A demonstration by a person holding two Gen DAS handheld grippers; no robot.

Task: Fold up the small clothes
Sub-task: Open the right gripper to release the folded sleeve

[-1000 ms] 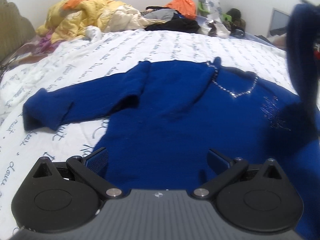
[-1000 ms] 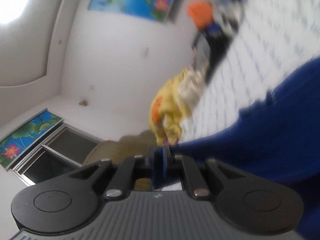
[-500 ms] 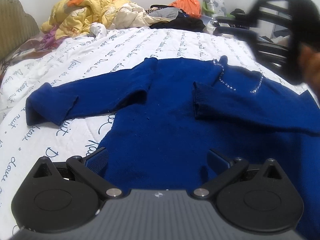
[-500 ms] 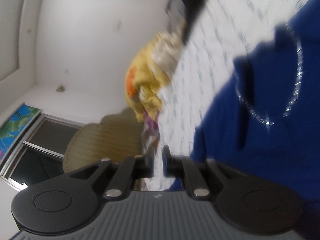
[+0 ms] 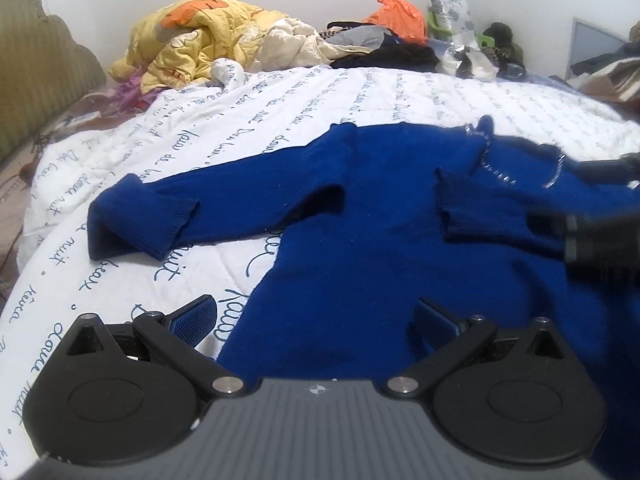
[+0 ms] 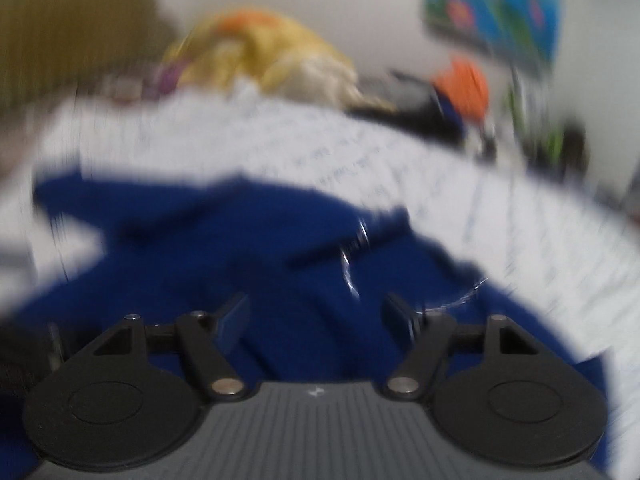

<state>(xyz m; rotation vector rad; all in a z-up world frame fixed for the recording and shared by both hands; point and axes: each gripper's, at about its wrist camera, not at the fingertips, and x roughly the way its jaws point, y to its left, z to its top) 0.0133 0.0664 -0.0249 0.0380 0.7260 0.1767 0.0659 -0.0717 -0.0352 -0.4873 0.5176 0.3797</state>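
— Which step would you say is in hand?

— The sleeve folds, I think. The royal-blue knitted child's sweater (image 5: pixel 360 248) lies flat in the middle of the white quilted bedspread with dark script lettering (image 5: pixel 280 96), hem toward the near edge, collar toward the far edge where the heap of yellow and cream bedding (image 5: pixel 208 40) sits. One sleeve (image 5: pixel 492 220) is already laid across the chest; the other sleeve (image 5: pixel 160 216) is stretched out toward the left edge, its cuff doubled under itself.

— And the grippers?

— The right gripper (image 6: pixel 316 316) is letting go — its jaws are opening, and nothing sits between them, only the sweater below. That view is badly blurred, so I can't say more. The left gripper (image 5: pixel 316 316) hangs over the hem with its jaws spread wide, holding nothing.

— What does the next move call for?

— My guess: the left gripper reaches for the outstretched cuff, pinches the ribbed edge and carries it across the body to match the folded side.

— How does the garment look?

— Thick, soft knit, a sparkling bead trim (image 5: pixel 504 172) looping at the neckline — it should hold a crease loosely.
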